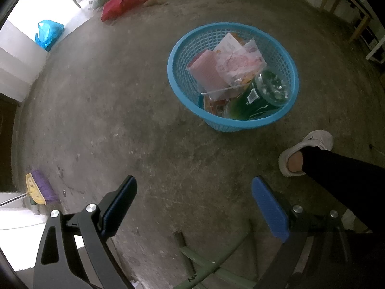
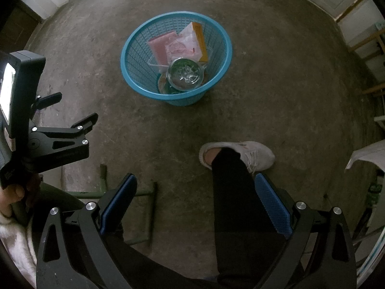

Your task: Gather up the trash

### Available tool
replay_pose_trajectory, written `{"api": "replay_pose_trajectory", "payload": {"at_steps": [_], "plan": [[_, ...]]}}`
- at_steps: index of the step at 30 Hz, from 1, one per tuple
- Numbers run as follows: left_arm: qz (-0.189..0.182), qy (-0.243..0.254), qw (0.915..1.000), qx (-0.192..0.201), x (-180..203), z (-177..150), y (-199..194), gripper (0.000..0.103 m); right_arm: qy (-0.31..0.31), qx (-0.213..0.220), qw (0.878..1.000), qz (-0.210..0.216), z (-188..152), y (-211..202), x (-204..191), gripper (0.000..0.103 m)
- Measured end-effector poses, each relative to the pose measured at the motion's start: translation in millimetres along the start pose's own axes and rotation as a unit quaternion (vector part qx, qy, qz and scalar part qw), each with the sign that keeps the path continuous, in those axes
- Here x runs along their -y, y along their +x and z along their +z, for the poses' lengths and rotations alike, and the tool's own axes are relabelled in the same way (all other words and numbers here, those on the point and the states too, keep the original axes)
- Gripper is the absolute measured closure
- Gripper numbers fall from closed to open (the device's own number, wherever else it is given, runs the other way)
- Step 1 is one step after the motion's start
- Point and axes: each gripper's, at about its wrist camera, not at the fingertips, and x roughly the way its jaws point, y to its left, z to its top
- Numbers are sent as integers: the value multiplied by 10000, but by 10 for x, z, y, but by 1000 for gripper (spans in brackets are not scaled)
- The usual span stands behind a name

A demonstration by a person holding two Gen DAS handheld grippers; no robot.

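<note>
A blue plastic mesh basket [image 1: 178, 77] stands on the concrete floor; it also shows in the right wrist view [image 2: 134, 62]. It holds a green bottle [image 1: 262, 94], a pink packet [image 1: 207, 72], a white and pink wrapper [image 1: 238, 60] and other wrappers. My left gripper [image 1: 193, 187] is open and empty, held above the floor well short of the basket. My right gripper [image 2: 195, 185] is open and empty, above the person's black-clad leg. The left gripper [image 2: 72, 120] also shows at the left of the right wrist view.
The person's white shoe [image 1: 310, 149] rests on the floor near the basket. A purple and yellow broom head [image 1: 39, 187] lies at the left. A red bag [image 1: 120, 3] and a blue bag [image 1: 48, 33] lie by the far wall. A green stool frame [image 1: 207, 265] is below me.
</note>
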Motion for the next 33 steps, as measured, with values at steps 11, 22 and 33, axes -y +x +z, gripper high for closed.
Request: {"api": "replay_pose_trajectory", "payload": {"at_steps": [11, 22, 33], "plan": [[33, 83, 9999, 66, 45, -5, -12, 9, 5, -7, 10000, 1, -8, -1, 0, 9], [35, 36, 10000, 72, 60, -4, -19, 9, 4, 1, 10000, 68, 4, 31, -6, 9], [18, -68, 10000, 24, 23, 27, 24, 9, -32, 60, 9999, 78, 24, -7, 7, 9]]}}
